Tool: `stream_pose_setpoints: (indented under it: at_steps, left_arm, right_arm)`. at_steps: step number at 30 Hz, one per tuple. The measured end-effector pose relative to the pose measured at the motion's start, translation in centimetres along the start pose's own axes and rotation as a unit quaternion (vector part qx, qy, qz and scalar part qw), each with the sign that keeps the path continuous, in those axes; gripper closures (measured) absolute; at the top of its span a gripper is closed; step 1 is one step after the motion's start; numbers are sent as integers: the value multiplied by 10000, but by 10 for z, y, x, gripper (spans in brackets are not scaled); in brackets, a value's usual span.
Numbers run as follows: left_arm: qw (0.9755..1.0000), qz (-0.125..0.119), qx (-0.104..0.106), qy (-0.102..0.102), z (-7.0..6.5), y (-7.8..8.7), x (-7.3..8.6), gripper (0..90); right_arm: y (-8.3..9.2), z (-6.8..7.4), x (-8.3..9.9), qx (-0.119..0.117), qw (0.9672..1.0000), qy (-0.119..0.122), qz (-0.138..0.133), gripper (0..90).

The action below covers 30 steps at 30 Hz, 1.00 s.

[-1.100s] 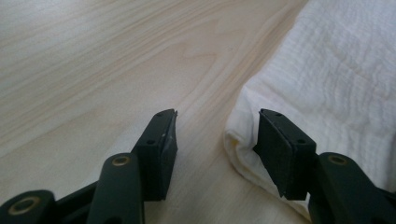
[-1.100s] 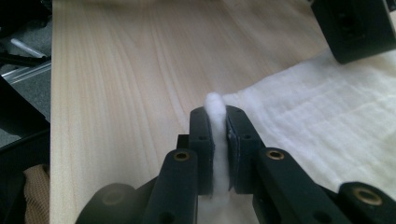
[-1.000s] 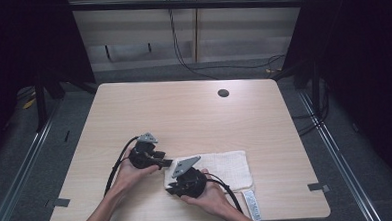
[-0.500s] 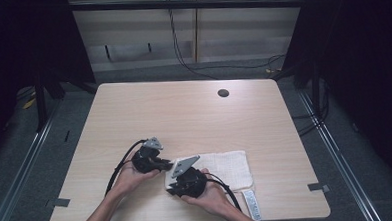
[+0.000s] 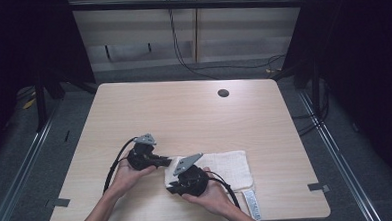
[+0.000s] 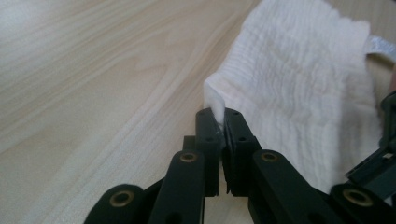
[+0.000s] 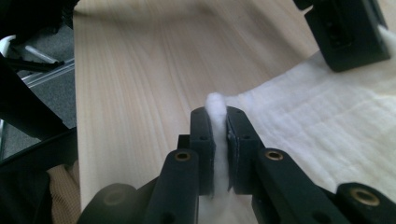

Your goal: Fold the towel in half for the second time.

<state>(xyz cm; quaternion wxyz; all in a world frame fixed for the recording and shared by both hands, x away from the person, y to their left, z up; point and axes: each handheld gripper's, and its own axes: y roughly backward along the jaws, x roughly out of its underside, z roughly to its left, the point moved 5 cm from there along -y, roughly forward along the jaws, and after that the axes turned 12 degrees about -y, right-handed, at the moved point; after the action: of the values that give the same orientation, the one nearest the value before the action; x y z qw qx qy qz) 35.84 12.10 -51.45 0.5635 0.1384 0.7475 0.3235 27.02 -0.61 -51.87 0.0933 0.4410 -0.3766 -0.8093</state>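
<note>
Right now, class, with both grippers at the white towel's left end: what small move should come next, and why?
Probably lift both corners together and carry them rightward to fold. The left gripper has just closed on one corner of the white towel, and the right gripper pinches the other, while the rest lies flat on the wooden table.

Black tongs (image 6: 220,126) with brass rivets, black cables, grey plates.
</note>
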Motion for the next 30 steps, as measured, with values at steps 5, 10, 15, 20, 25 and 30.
stream_pose_setpoints:
  at_steps: [5, 10, 15, 20, 25, 30]
  left_arm:
    - [9999, -87, -10, 71, 0, 7, -2, 862]
    - [9998, -175, -11, 132, -3, 12, -7, 863]
    - [9996, -248, -24, 147, -3, 20, -15, 862]
    - [9996, -259, -50, 118, -3, 28, -18, 862]
    - [9993, -317, -85, 170, -2, 34, -19, 862]
    - [9990, -369, -120, 236, 2, 49, -19, 862]
  right_arm:
    - [6, 3, -4, -81, 9999, -45, -85, 832]
    - [18, 7, -11, -219, 9993, -163, -267, 833]
    - [26, 10, -18, -255, 9986, -124, -446, 832]
    - [28, 14, -25, -331, 9980, -109, -519, 834]
    - [28, 19, -33, -404, 9976, -83, -562, 834]
    - [29, 26, -45, -445, 9969, -9, -655, 834]
